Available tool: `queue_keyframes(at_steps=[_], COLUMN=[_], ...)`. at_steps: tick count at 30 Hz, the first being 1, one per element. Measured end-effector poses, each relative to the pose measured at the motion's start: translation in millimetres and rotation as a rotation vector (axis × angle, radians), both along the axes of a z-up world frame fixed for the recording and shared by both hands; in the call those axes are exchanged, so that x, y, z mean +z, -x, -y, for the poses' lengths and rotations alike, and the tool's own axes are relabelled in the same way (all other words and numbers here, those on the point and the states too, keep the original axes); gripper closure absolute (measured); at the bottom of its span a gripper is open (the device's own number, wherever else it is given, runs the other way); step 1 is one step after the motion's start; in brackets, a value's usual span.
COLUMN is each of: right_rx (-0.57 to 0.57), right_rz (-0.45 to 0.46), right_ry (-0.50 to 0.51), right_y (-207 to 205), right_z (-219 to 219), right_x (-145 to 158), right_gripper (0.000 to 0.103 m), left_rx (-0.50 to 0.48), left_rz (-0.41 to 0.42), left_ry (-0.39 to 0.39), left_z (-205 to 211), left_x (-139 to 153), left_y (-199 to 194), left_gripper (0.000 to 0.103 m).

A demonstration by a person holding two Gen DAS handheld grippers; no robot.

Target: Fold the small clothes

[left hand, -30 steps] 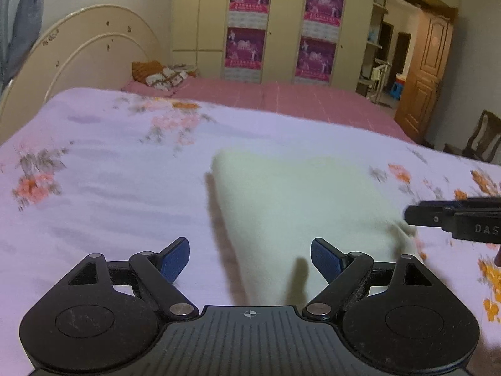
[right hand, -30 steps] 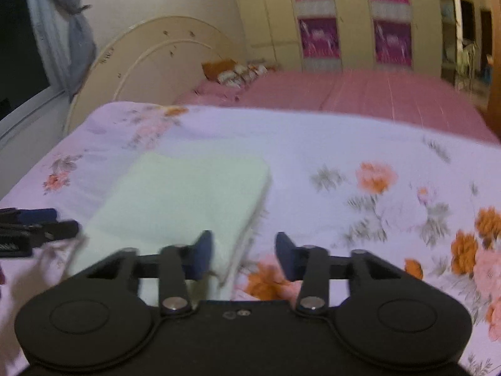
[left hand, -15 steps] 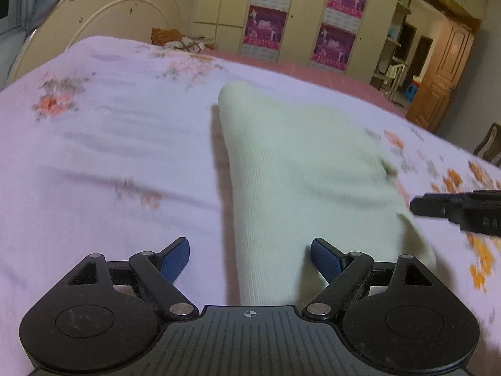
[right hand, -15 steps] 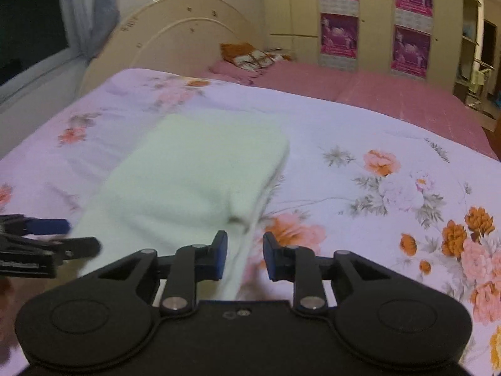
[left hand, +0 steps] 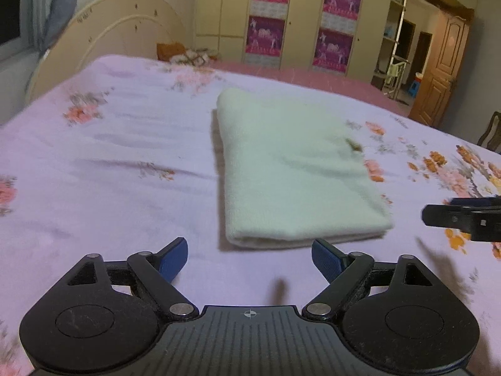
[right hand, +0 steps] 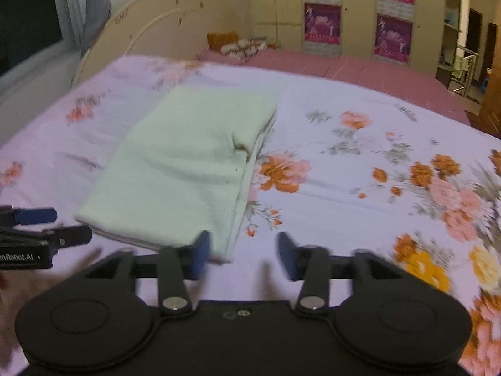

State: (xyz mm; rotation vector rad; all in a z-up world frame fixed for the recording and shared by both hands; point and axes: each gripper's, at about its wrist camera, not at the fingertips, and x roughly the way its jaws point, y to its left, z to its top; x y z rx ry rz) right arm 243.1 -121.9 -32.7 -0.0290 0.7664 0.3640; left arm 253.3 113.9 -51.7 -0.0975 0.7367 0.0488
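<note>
**Folded cloth on a flowered bed, both grippers free of it**

A pale green cloth [left hand: 291,169], folded into a thick rectangle, lies flat on the flowered sheet [left hand: 119,163] of a bed, its long fold along the left side in the left wrist view. A small brown mark sits near its right edge. The left gripper [left hand: 250,255] hovers just in front of the cloth's near end; its jaws are opening and stand wide apart, with only bare sheet between the blue pads [left hand: 175,257]. The right gripper [right hand: 244,255] is at the cloth's near right corner; its jaws are also opening, blurred by the motion, and the left pad overlaps that corner in the picture, though whether it touches cannot be told. Nothing is pinched by either tool. Each gripper shows at the edge of the other's view. Behind the bed stand a curved headboard [left hand: 125,34], a wardrobe [left hand: 300,18] with purple posters, and a wooden door [left hand: 444,69].
</note>
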Motion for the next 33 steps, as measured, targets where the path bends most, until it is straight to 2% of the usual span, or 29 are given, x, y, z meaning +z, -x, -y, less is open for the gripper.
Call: queue_keyframes(at_steps=[1, 5, 10, 16, 22, 26, 33], right_rx=[-0.011, -0.029, -0.051, -0.087, -0.106, -0.116, -0.101], right_rz=[0.006, 0.008, 0.036, 0.09, 0.153, 0.18, 0.221], right_ry=[-0.018, -0.048, -0.073, -0.132, -0.099, -0.063, -0.015], right_y=[3.1, 31.4, 74.4, 127.7, 173.7, 192.1, 207.1], right_z=[3.8, 15.3, 28.9, 41.5, 38.2, 36.1, 34.3], right_x=[3.4, 13.7, 32.5, 64.2, 84.6, 89.1, 94.1], right_gripper=[0.023, 0.018, 0.006, 0.002, 0.001, 0.001, 0.001], left_rx=[-0.003, -0.02, -0.038, -0.059, -0.04, -0.048, -0.047], left_rz=[0.021, 0.069, 0.119, 0.176, 0.195, 0.202, 0.234], left_ry=[0.0, -0.01, -0.013, -0.034, -0.005, -0.005, 0.003], left_z=[3.4, 17.3, 29.5, 37.2, 35.8, 42.2, 53.6], left_x=[5.1, 25.6, 55.6, 87.2, 104.8, 107.7, 117.0], left_y=[8.6, 39.8, 83.0, 137.9, 186.3, 205.0, 216.0], left_gripper=[0.0, 0.0, 0.0, 0.0, 0.0, 0.0, 0.0])
